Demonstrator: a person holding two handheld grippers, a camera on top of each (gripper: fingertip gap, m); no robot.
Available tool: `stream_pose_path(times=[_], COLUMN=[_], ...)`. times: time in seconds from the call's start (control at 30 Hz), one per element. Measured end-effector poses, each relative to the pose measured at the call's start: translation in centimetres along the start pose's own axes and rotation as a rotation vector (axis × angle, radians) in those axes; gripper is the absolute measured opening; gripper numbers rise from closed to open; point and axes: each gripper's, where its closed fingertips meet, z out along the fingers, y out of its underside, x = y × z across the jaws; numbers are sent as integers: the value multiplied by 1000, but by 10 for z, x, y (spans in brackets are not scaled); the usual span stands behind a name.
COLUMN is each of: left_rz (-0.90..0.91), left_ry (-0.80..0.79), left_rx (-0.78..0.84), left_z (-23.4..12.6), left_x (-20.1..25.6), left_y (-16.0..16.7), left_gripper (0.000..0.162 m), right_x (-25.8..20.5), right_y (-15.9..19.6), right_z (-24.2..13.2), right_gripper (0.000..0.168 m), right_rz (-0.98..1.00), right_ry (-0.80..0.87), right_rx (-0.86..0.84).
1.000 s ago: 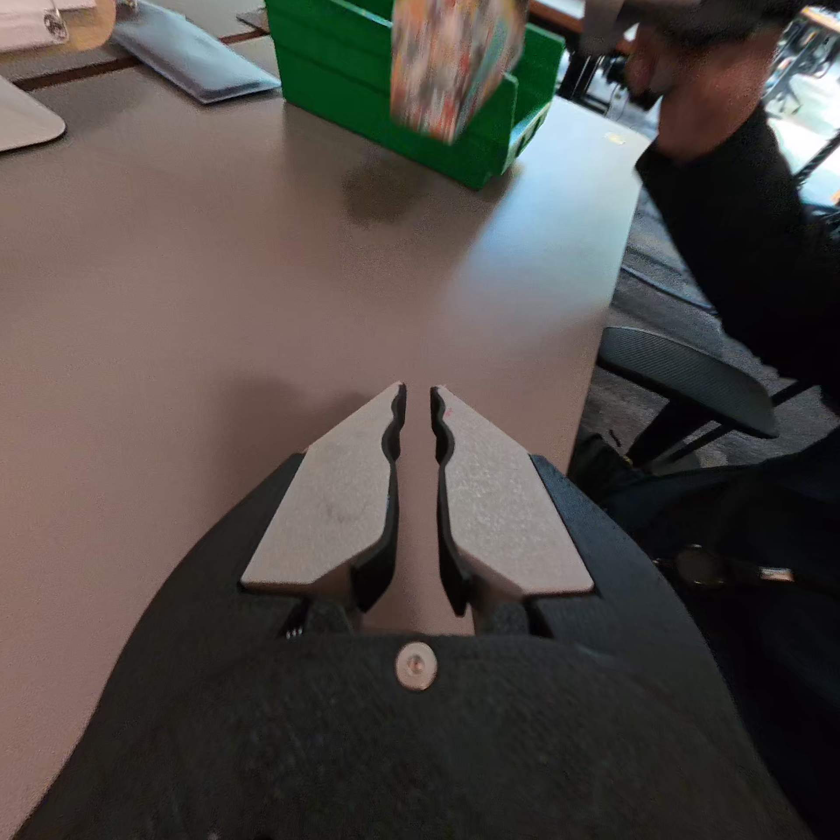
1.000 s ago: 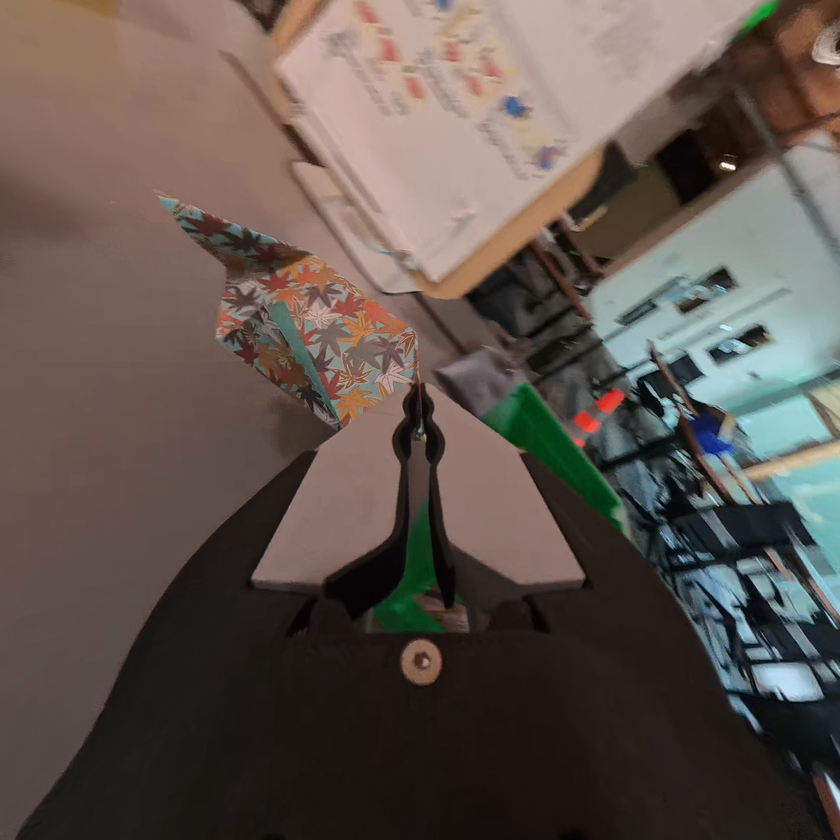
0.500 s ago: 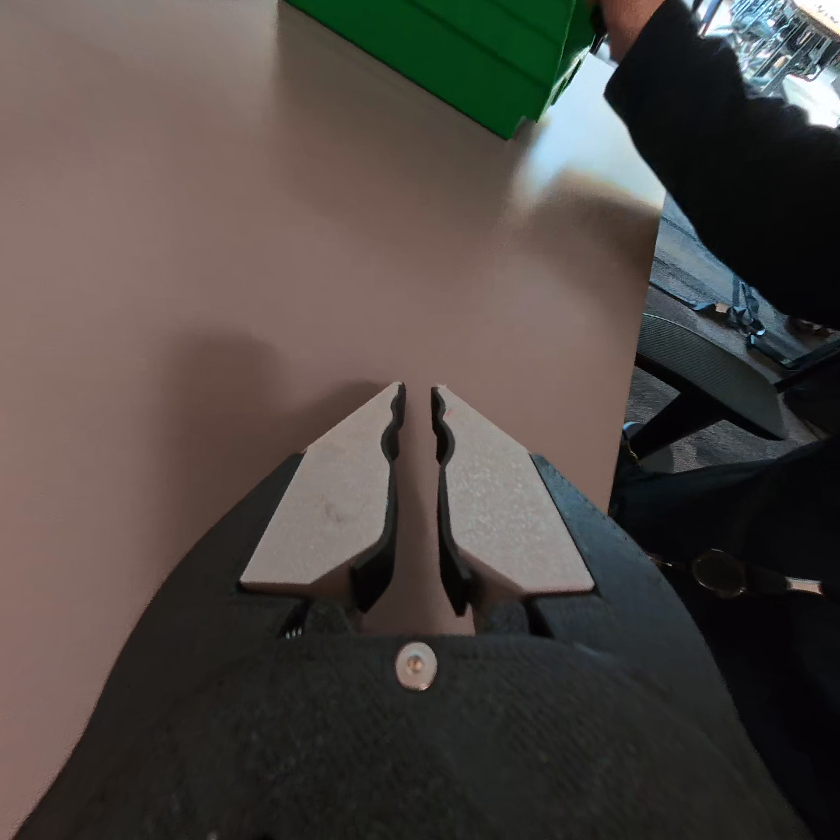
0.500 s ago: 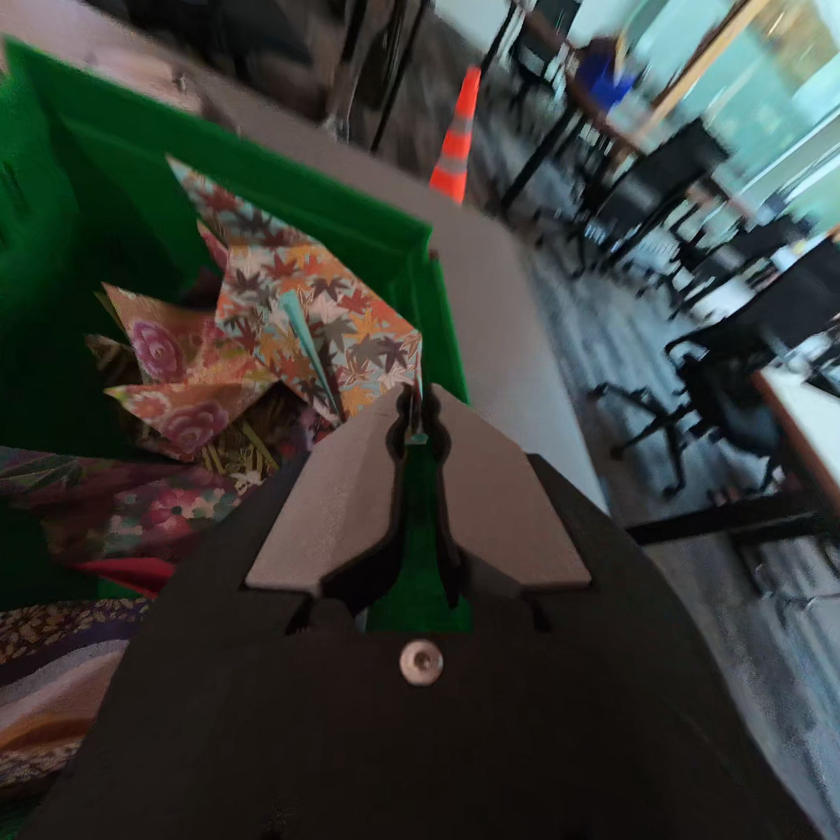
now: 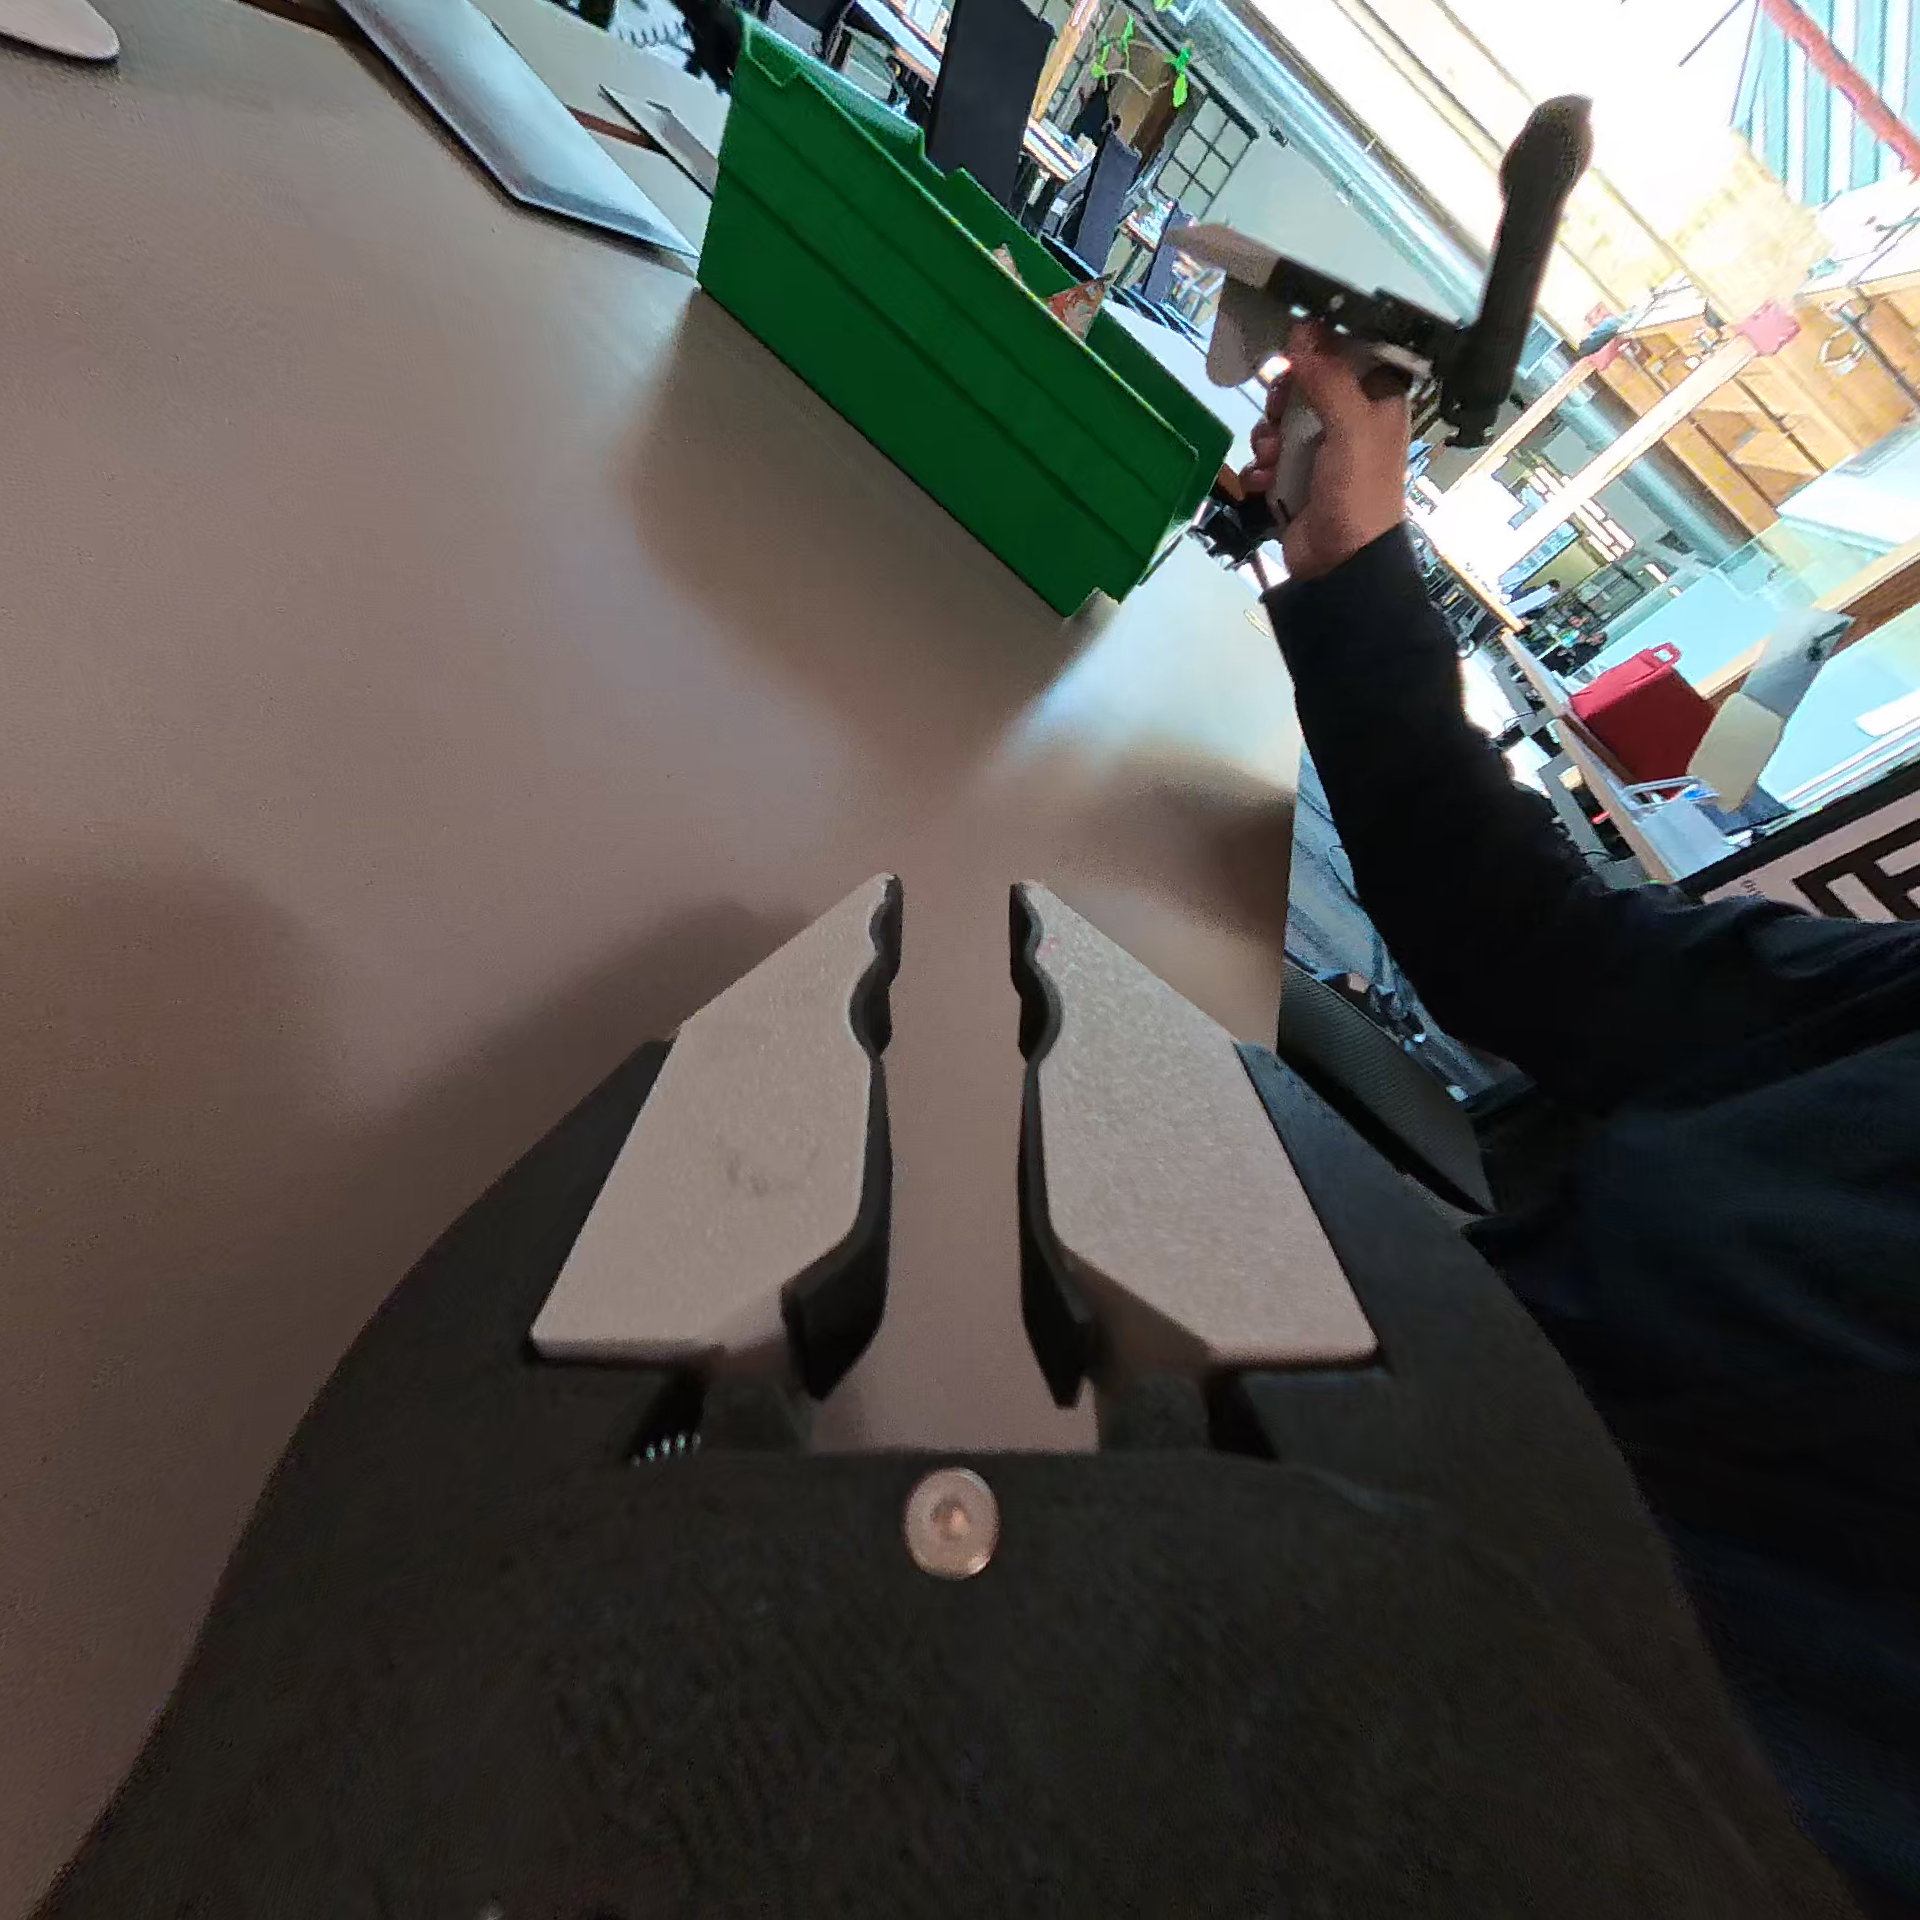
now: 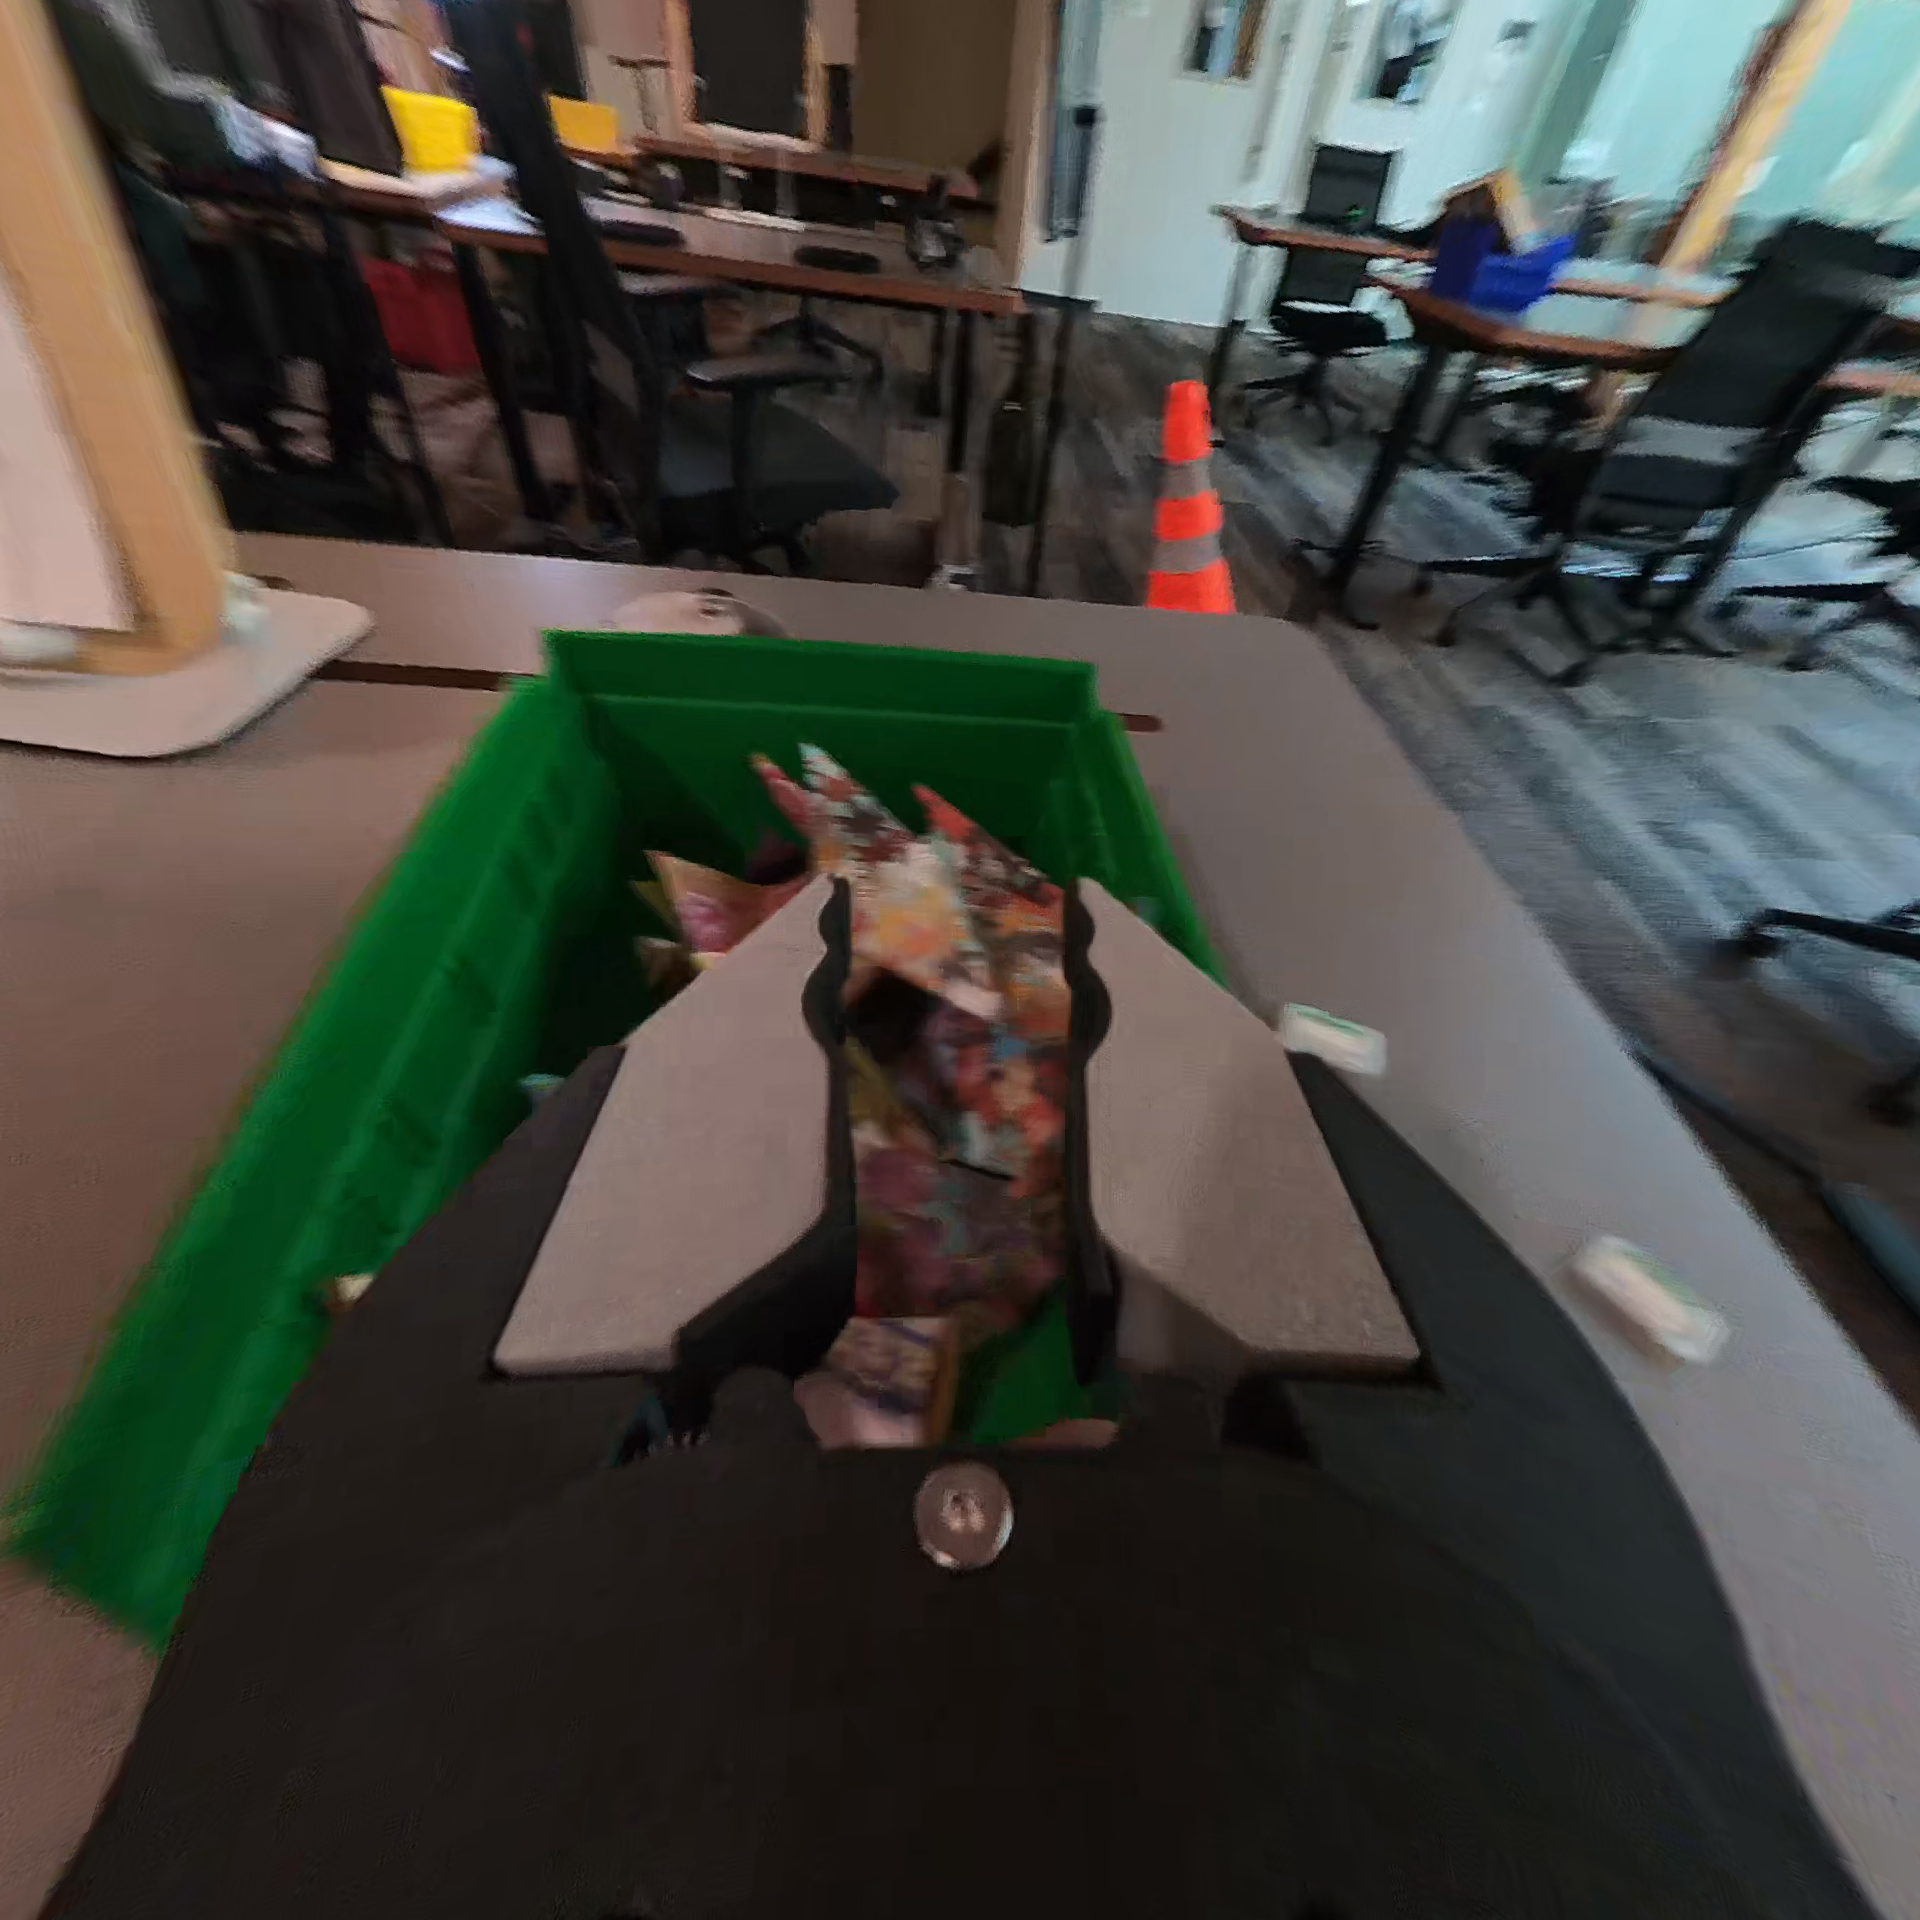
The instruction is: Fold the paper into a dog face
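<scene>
**Status: fold looks done, paper in bin**

Table (image 5: 436, 582): bare brown top in front of the left gripper, no sheet laid out for folding.

Green bin (image 6: 416, 1018): set on the table, filled w/ patterned folded papers. One leaf-print folded paper (image 6: 914, 894) is seen on top of the pile, pointed flaps up. Blurred, so the dog-face shape can't be confirmed.

Right gripper (image 6: 951, 914): held above the bin, fingers spread wide, nothing pinched. Paper is seen through the gap but is judged to lie below, in the bin, not gripped.

Left gripper (image 5: 954, 904): low over the table, well apart from the bin, fingers parted by a narrow gap, empty.

Judgement: folding + drop-off likely complete. Nothing left for this sheet, unless another is to be fetched.
</scene>
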Motion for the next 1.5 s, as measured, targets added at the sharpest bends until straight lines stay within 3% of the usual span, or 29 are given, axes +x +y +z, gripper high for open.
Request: stream_pose_path(times=[0.13,0.27,0.33,0.4,0.5,0.6,0.7,0.8,0.97,1.13,1.27,1.37,1.5], left_rz=[79,548,577,512,395,308,296,333,339,335,342,347,369], left_ry=[-53,-598,-606,-619,-637,-597,-615,-629,-622,-622,-622,-621,-624], left_rx=[67,324,331,285,312,354,305,245,233,237,242,250,267], left_z=[-5,-58,-57,-52,-61,-68,-64,-55,-53,-54,-54,-55,-56], left_x=[-1,-34,-33,-42,-57,-62,-69,-70,-69,-69,-68,-67,-64], left_y=[-10,-58,-57,-54,-57,-61,-58,-53,-52,-53,-53,-54,-55], left_gripper=[19,0,0,25,33,29,27,27,27,26,26,26,26], right_x=[-104,-207,-261,-306,-343,-352,-343,-341,-335,-336,-339,-341,-342], right_y=[-31,-67,-58,-28,10,43,81,83,86,90,100,110,111], right_z=[-19,-37,-28,-8,25,57,73,67,61,53,54,54,51], right_gripper=[48,34,31,29,26,12,11,0,0,23,24,34,28], right_rz=[24,-18,-31,-74,-93,-182,-406,-473,-440,-442,-487,-525,-516], right_ry=[-376,-593,-707,-777,-770,-668,-550,-537,-545,-578,-583,-585,-604], right_rx=[75,217,159,11,-92,-107,-192,-166,-188,-197,-243,-298,-305])
